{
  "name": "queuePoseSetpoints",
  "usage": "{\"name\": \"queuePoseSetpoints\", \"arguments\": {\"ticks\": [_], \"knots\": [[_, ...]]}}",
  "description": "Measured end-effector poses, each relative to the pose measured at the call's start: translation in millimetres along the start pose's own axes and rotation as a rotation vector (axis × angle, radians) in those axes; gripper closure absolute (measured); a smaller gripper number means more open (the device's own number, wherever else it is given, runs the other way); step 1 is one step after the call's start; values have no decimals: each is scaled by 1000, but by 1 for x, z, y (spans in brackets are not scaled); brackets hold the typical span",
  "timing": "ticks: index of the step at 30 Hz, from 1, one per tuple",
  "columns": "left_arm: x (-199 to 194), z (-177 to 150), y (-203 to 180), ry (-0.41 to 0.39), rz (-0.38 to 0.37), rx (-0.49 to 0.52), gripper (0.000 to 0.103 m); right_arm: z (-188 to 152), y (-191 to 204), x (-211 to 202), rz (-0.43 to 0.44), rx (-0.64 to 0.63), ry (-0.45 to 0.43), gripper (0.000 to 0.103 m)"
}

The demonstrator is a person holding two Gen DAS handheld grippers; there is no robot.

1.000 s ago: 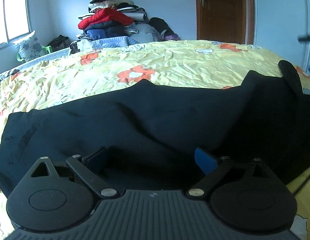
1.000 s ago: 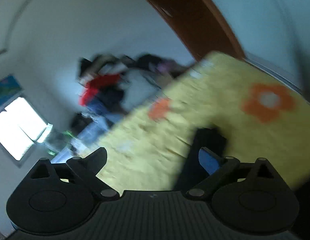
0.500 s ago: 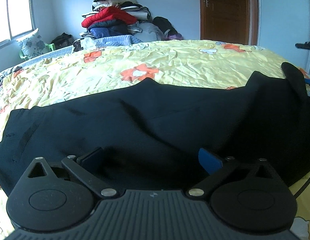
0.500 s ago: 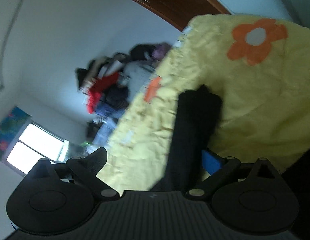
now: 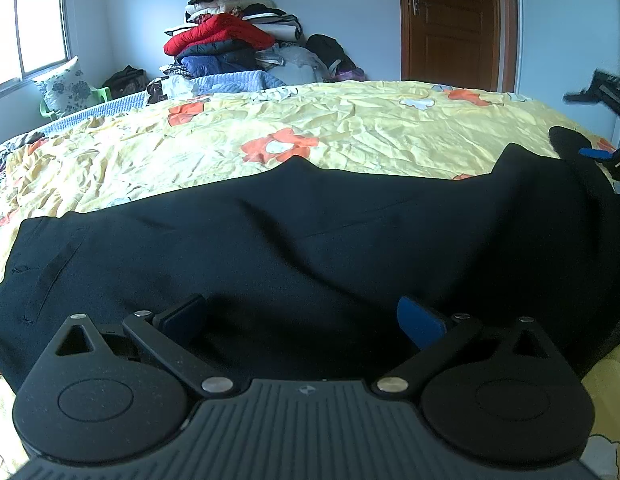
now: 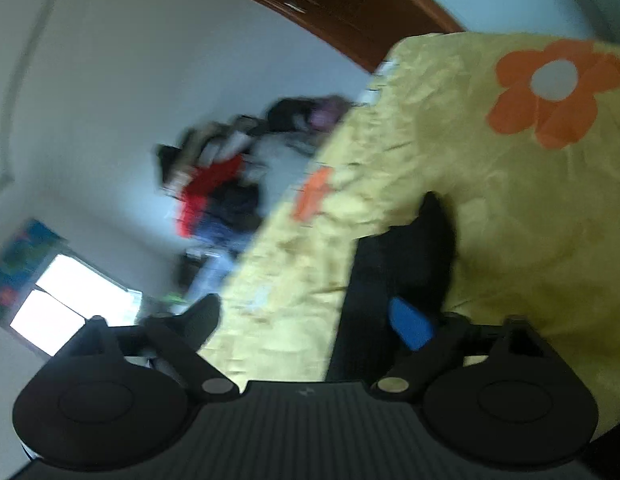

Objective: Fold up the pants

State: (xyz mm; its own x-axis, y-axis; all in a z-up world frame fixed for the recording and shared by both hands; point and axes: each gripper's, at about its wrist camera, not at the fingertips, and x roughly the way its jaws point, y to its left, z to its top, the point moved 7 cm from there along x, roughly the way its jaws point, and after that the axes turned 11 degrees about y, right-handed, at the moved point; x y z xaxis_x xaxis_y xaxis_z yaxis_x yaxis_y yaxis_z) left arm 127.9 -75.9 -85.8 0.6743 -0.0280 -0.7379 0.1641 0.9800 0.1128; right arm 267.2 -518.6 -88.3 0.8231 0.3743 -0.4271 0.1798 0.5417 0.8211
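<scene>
The black pants point(image 5: 310, 248) lie spread across the near side of the bed, on a yellow flowered bedspread point(image 5: 350, 132), with the waistband and a pocket seam toward the left and the legs running off to the right. The left gripper point(image 5: 301, 316) hangs low over the middle of the fabric with its jaws wide apart and nothing between them; across the last second it has hardly shifted, only easing a little closer to the cloth.

The change is on the right. A second ago the right wrist camera was swinging over the bedspread with only a scrap of dark cloth in view; now the right gripper point(image 6: 305, 316) is tilted steeply and points down along the leg end of the pants point(image 6: 394, 264), which reaches up between its spread fingers. The blue fingertip point(image 6: 410, 322) sits against or just over the cloth, but motion blur makes contact impossible to confirm, and the jaws are plainly parted, so nothing is gripped yet. In the left view the right gripper shows at the far right edge, beside the raised tip of the leg.

This reads as the approach before the first fold: the right side is lining up on the hem, and neither side has yet taken hold. A heap of clothes point(image 5: 229, 44) sits against the far wall beside a wooden door point(image 5: 450, 20).
</scene>
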Motion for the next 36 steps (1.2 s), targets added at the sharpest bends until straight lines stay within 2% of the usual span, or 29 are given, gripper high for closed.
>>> {"name": "queuePoseSetpoints", "arguments": {"ticks": [2, 3, 7, 9, 10, 12, 13, 15, 17, 21, 23, 24, 25, 28, 30, 32, 36], "knots": [[0, 0, 0, 0, -1, 0, 1, 2, -1, 3, -42, 0, -3, 22], [0, 0, 0, 0, -1, 0, 1, 2, -2, 3, -34, 20, -7, 21], [1, 0, 0, 1, -5, -5, 1, -7, -2, -5, 89, 87, 18, 20], [0, 1, 0, 0, -6, -8, 1, -17, 4, -5, 182, 63, 85, 20], [1, 1, 0, 0, -5, -8, 1, -20, 6, -3, 182, 46, 113, 19], [0, 0, 0, 0, -6, -7, 1, -21, 10, -3, 173, -7, 125, 19], [1, 1, 0, 1, -6, -8, 1, -18, 9, -6, 145, -16, 97, 20], [1, 0, 0, 1, -6, -7, 1, -6, -4, -12, 34, 24, 10, 19], [1, 0, 0, 1, -7, -8, 1, -1, -10, -14, 52, 56, -6, 19], [1, 1, 0, 0, -7, -9, 1, 0, -11, -22, 25, 29, -54, 21], [1, 1, 0, 1, -7, -9, 1, 1, -16, -31, -30, 36, -110, 19], [1, 1, 0, 1, -7, -9, 1, 2, -18, -34, -26, 38, -133, 19], [1, 1, 0, 1, -7, -9, 1, 2, -20, -34, -6, 40, -127, 19], [1, 1, 0, 0, -7, -9, 1, 1, -24, -29, -60, 45, -83, 18], [1, 1, 0, 1, -7, -9, 1, -2, -15, -21, 16, 23, -38, 18], [1, 1, 0, 0, -7, -9, 1, -2, -6, -20, 78, 32, -40, 18], [1, 1, 0, 1, -8, -10, 1, 3, 17, -14, 141, -23, -26, 15]]}}
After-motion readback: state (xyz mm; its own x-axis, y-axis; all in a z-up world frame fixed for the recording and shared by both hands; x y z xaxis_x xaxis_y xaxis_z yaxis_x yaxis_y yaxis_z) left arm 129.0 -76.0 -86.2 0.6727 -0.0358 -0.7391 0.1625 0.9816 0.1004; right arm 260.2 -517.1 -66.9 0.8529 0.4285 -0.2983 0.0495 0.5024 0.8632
